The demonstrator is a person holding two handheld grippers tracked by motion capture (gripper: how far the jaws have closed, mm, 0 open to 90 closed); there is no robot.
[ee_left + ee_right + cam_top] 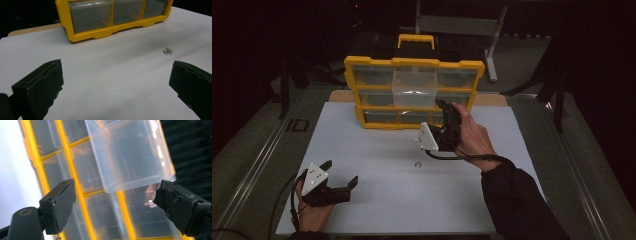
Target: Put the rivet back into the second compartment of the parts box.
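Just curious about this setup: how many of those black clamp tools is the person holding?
2. The left gripper rests low on the white table, jaws open. The right gripper is raised, open, at the yellow organizer.

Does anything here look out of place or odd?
Yes. One clear drawer sticks out of the yellow organizer, unlike the others. Small metal screws lie loose on the white table, outside any drawer.

left gripper: black body, blocky black jaws, grey three-cornered plate with small dark dots, perhaps screws | right gripper: black, same grey plate, thin black cable looping by the wrist | right arm: dark long sleeve | left hand: bare, black cable alongside
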